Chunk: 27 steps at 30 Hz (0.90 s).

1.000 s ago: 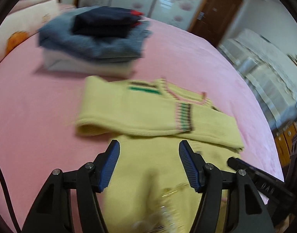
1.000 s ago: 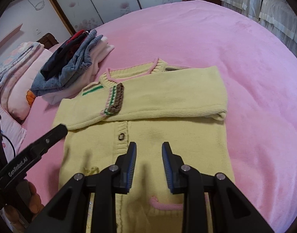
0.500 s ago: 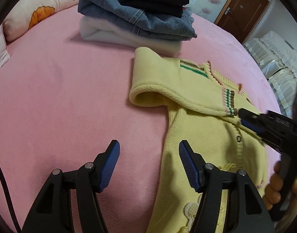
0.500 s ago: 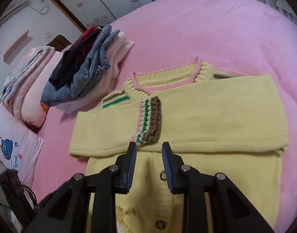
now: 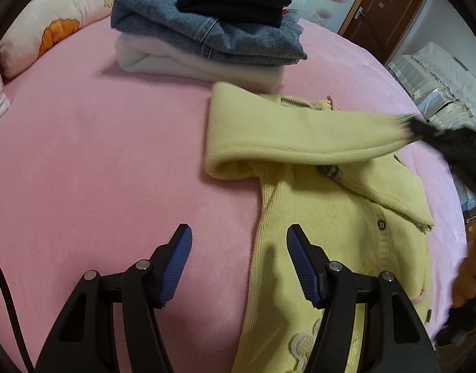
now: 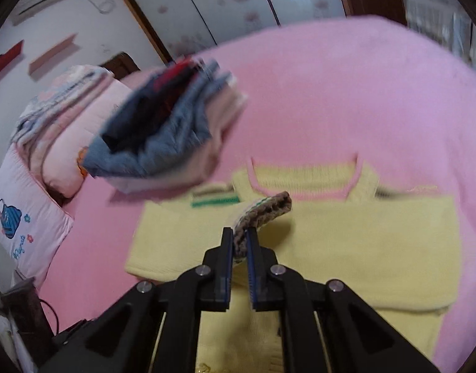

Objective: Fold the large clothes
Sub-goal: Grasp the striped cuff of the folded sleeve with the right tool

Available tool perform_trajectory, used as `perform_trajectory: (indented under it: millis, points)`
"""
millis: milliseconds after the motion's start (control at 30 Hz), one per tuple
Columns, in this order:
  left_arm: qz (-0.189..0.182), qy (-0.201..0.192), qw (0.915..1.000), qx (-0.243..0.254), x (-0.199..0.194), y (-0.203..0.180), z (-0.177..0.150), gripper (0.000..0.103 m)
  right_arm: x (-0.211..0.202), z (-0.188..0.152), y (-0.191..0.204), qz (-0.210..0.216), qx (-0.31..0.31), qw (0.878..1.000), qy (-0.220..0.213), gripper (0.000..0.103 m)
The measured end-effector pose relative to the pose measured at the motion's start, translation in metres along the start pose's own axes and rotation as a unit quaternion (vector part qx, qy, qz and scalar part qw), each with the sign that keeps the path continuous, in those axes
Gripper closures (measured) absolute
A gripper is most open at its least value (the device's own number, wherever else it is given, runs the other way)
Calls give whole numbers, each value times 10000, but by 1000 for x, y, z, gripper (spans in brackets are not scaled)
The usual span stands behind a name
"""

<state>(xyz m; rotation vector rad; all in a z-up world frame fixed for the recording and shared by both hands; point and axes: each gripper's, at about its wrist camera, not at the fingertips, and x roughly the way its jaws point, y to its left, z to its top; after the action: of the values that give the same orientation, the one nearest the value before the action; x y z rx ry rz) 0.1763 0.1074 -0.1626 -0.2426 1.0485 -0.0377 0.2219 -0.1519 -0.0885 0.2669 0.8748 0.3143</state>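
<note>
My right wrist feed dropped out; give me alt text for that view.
The right claw is shut on the striped cuff of a yellow cardigan lying on a pink bed. A blurred stack of folded clothes sits beyond, left.

home bedroom: pink bed (image 5: 98, 155), pillows (image 5: 51, 31), wardrobe doors (image 6: 238, 6).

One pillow (image 6: 26, 227) at the left edge of the bed (image 6: 362, 99) has small blue letters under a picture — too blurry to read. No other words show.
</note>
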Motion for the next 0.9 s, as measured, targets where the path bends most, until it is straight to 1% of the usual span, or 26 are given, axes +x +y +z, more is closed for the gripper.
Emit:
perform_trajectory:
  millis: [67,167,267,333,367,400,433,467,567,667,767,900]
  points:
    - [12,-34,10000,17,1,-2,4,41,-23,8,-6,-86,-36,9995,-311,95]
    - [41,-41,10000,63,7,-7,11,41,-41,7,-28,-312,64,9985,-445,95]
    - [33,4,9999,128,13,-13,17,41,-38,-6,-59,-698,247,9970,-212,93]
    - [2,47,9998,183,14,-17,19,41,-29,-20,-81,-963,441,9943,133,91]
    - [-38,61,9998,211,13,-18,20,41,-25,-27,-89,-1061,485,9926,351,85]
    - [-125,75,9996,255,10,-19,22,41,-22,-32,-97,-1173,531,9904,505,80]
    - [-180,69,9994,284,8,-19,24,41,-22,-37,-107,-1264,607,9883,593,73]
    - [-262,43,9991,336,4,-19,27,41,-23,-40,-114,-1259,678,9878,612,71]
    - [-417,-5,9984,390,0,-15,38,41,-31,-42,-132,-1006,930,9889,579,71]
    - [-566,-22,9981,229,4,-4,55,41,-30,-36,-137,-873,1018,9893,568,71]
    - [-509,-65,9987,29,16,8,74,41,-17,-28,-139,-700,1029,9905,590,71]
    - [-550,60,9982,-231,37,21,91,41,12,-21,-139,-478,1108,9890,850,71]
